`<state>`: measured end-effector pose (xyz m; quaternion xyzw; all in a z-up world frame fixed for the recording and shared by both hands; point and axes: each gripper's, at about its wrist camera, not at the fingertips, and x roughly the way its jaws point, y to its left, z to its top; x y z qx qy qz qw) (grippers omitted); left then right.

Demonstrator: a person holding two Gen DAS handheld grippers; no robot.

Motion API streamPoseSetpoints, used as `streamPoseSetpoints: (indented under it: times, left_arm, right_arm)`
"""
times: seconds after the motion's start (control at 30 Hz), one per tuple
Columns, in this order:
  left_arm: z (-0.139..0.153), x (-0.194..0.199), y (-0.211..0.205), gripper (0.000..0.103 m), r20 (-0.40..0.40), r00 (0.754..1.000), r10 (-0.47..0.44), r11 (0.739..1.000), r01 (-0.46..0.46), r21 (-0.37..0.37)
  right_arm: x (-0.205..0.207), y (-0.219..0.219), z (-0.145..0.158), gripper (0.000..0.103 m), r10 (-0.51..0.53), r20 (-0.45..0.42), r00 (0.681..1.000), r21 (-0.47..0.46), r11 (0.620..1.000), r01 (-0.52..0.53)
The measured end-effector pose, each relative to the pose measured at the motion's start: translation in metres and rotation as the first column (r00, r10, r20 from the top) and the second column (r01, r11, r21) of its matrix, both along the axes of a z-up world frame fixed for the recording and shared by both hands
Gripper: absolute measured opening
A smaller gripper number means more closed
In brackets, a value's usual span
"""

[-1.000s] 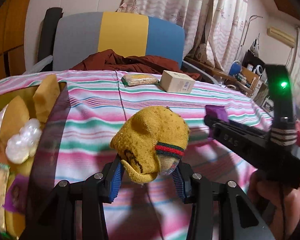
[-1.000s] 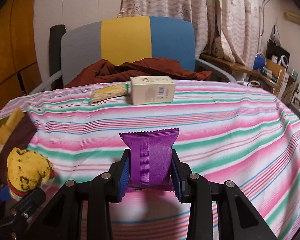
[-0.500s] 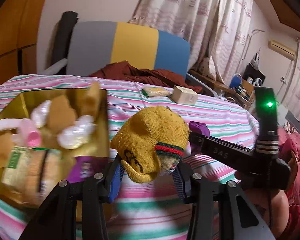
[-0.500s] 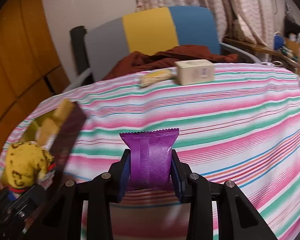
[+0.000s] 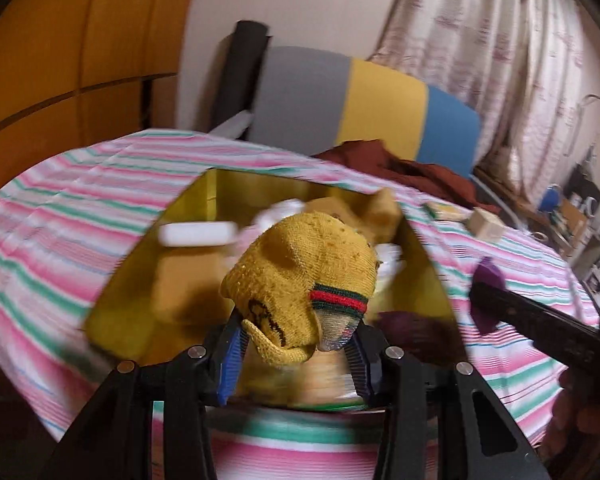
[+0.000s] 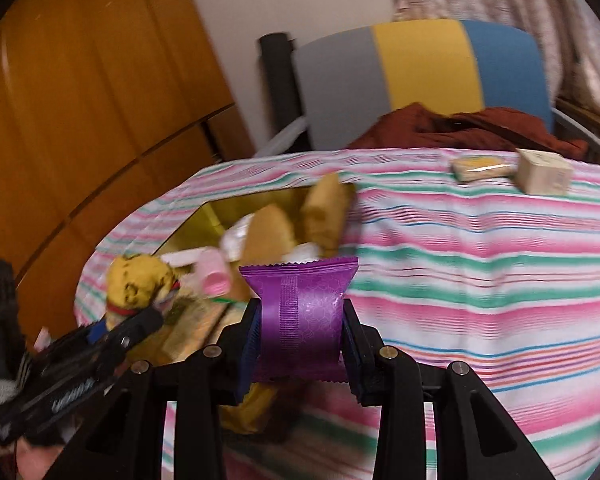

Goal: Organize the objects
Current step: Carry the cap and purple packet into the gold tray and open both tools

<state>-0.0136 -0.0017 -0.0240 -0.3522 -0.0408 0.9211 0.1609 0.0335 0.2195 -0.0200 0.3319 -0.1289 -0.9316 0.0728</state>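
Over the gold box (image 5: 204, 204) on the striped desk (image 6: 500, 264), the left gripper (image 5: 296, 350) has its jaws clenched on a yellow sock (image 5: 300, 276). Beside the box, toward the chair-free near edge, the right gripper (image 6: 300, 350) grips a purple packet (image 6: 300, 320) upright. Inside the box lie sponges (image 6: 324, 216), a pink roller (image 6: 214, 276) and white items, blurred. Beyond the box, near the desk's far edge, sit a wrapped bar (image 6: 480, 168) and a carton (image 6: 542, 176), before the chair (image 6: 420, 76) with brown cloth (image 6: 460, 128).
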Motion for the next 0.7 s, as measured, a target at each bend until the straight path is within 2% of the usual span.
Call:
streamPoseSetpoints:
  times: [0.2, 0.4, 0.43, 0.5, 0.6, 0.7]
  left_arm:
    - [-0.016, -0.014, -0.033, 0.045, 0.086, 0.993, 0.083, 0.997, -0.083, -0.003]
    - [-0.02, -0.018, -0.033, 0.045, 0.08, 0.994, 0.077, 0.996, -0.074, -0.04]
    - [-0.02, -0.019, -0.035, 0.045, 0.082, 0.994, 0.074, 0.997, -0.071, -0.043]
    - [-0.021, -0.023, -0.036, 0.045, 0.087, 0.994, 0.066, 0.996, -0.061, -0.058]
    - [-0.021, -0.028, -0.034, 0.045, 0.105, 0.994, 0.031, 0.996, -0.021, -0.089]
    - [-0.023, -0.033, -0.029, 0.046, 0.128, 0.992, -0.02, 0.99, 0.038, -0.138]
  right_arm:
    - [-0.007, -0.029, -0.005, 0.038, 0.06, 0.023, 0.998, 0.012, 0.998, -0.06]
    - [-0.025, -0.037, -0.01, 0.04, 0.052, 0.032, 0.998, 0.023, 0.998, -0.053]
    - [-0.027, -0.037, -0.01, 0.042, 0.048, 0.036, 0.998, 0.026, 0.998, -0.049]
    - [-0.034, -0.036, -0.01, 0.058, 0.036, 0.043, 0.998, 0.014, 0.999, -0.037]
    - [-0.027, -0.033, -0.005, 0.071, 0.013, 0.007, 1.0, 0.002, 1.0, -0.013]
    - [-0.021, -0.032, -0.004, 0.073, 0.002, -0.006, 1.0, -0.002, 1.0, -0.002]
